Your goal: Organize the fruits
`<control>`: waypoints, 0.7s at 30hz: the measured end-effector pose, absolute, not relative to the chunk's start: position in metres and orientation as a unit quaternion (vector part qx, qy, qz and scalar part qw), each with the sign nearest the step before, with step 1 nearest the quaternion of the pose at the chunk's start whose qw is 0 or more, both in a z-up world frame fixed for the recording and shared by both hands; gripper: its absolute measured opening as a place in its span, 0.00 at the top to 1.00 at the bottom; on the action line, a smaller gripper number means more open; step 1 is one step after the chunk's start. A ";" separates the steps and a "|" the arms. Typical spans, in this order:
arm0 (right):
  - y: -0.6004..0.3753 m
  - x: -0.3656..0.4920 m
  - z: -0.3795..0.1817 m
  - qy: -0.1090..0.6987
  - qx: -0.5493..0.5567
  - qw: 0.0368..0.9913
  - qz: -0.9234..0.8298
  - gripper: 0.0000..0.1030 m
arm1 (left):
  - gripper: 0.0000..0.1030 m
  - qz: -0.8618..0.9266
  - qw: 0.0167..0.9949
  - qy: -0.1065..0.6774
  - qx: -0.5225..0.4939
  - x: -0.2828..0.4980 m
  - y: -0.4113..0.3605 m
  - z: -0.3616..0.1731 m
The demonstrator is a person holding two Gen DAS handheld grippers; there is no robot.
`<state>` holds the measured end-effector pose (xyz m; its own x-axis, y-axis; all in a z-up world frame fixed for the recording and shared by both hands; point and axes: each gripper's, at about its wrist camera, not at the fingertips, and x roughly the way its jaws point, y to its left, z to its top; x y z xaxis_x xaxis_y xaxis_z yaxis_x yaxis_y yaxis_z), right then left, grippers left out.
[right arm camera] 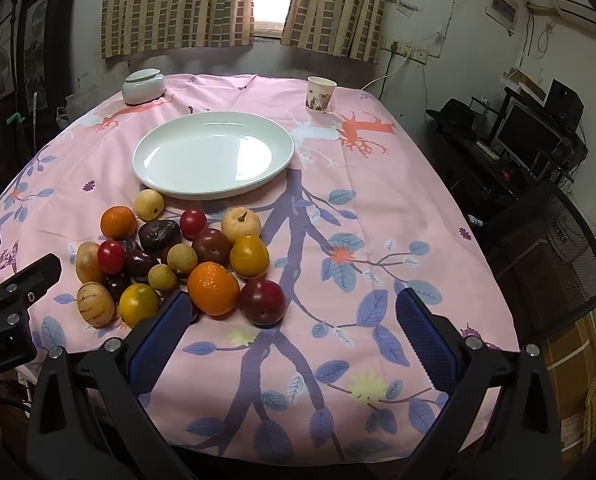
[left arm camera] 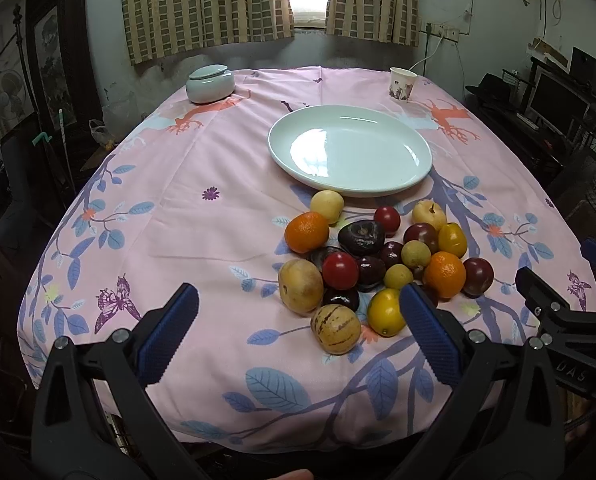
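Note:
A pile of several small fruits [left arm camera: 371,264] [right arm camera: 178,260] lies on the pink tablecloth in front of an empty white oval plate [left arm camera: 349,148] [right arm camera: 214,154]. The pile holds oranges [left arm camera: 306,232], red and dark plums, yellow fruits and a striped melon-like fruit [left arm camera: 335,329]. My left gripper [left arm camera: 298,316] hovers open above the table's near edge, its right finger just in front of the pile. My right gripper [right arm camera: 294,320] is also open, to the right of the pile, its left finger close to an orange [right arm camera: 213,288]. Neither holds anything.
A pale lidded ceramic jar [left arm camera: 210,84] [right arm camera: 144,87] stands at the far left of the table, a paper cup [left arm camera: 402,85] [right arm camera: 320,95] at the far right. A mesh chair [right arm camera: 553,248] and a desk with a monitor stand to the right.

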<state>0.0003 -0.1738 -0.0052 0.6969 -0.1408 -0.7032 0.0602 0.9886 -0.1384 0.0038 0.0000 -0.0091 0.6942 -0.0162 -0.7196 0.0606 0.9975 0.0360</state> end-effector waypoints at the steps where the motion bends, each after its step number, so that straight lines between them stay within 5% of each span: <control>1: -0.174 0.000 -0.005 0.385 -0.052 0.920 -0.055 0.01 | 0.02 -0.021 0.920 0.390 0.028 0.006 0.001 -0.008; 21: -0.170 0.002 -0.011 0.395 -0.049 0.916 -0.046 0.01 | 0.02 -0.023 0.918 0.395 0.024 0.005 0.001 -0.011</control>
<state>0.0016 -0.1697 -0.0107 0.6831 -0.1235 -0.7198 0.0452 0.9909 -0.1271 0.0047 0.0015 -0.0114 0.6864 -0.0237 -0.7269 0.0610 0.9978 0.0251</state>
